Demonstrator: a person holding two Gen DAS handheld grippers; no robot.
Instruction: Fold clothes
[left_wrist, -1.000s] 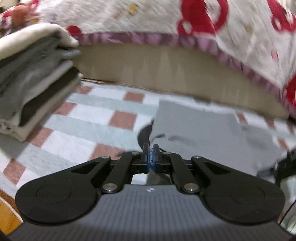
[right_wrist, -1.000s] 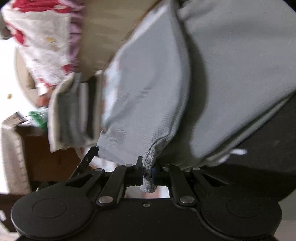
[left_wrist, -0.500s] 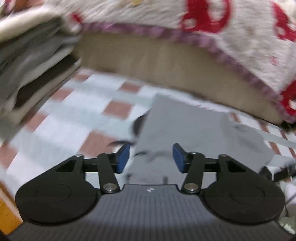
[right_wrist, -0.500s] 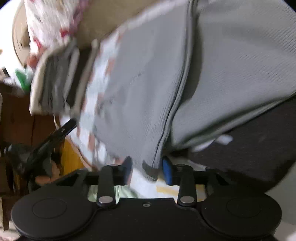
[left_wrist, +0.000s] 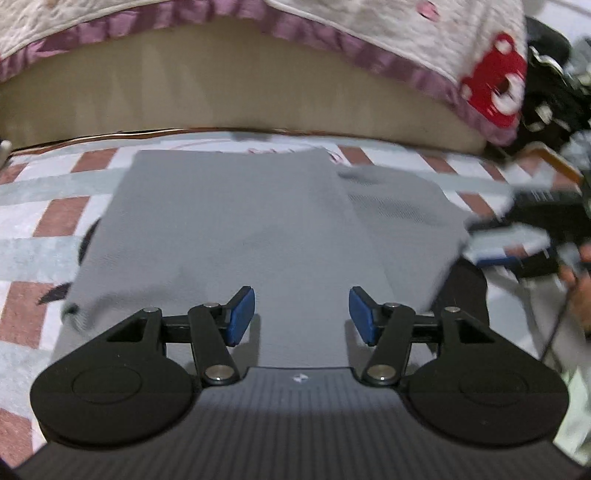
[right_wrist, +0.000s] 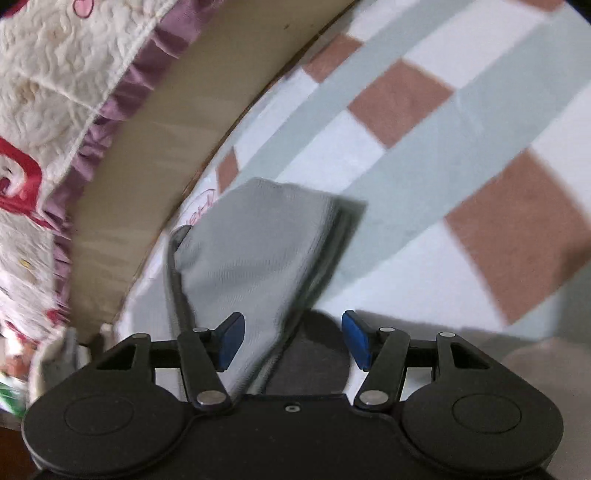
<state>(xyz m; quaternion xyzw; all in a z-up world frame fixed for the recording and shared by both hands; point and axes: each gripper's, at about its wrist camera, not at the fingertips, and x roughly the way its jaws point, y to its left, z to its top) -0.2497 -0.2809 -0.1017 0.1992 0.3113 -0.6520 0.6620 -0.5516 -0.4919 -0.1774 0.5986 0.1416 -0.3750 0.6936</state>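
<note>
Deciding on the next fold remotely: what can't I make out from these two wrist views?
- Left wrist: grey garment, near edge hidden behind the left gripper.
- Left wrist: dark clutter at right, motion-blurred and cut by the frame edge.
- Right wrist: garment's lower part hidden behind the right gripper.
- Right wrist: dark cloth under it, mostly covered.

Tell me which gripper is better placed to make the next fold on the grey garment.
Left, probably. The left gripper sits open, squarely over the grey garment. The right gripper, also open, faces only one corner, with checked sheet ahead.
</note>
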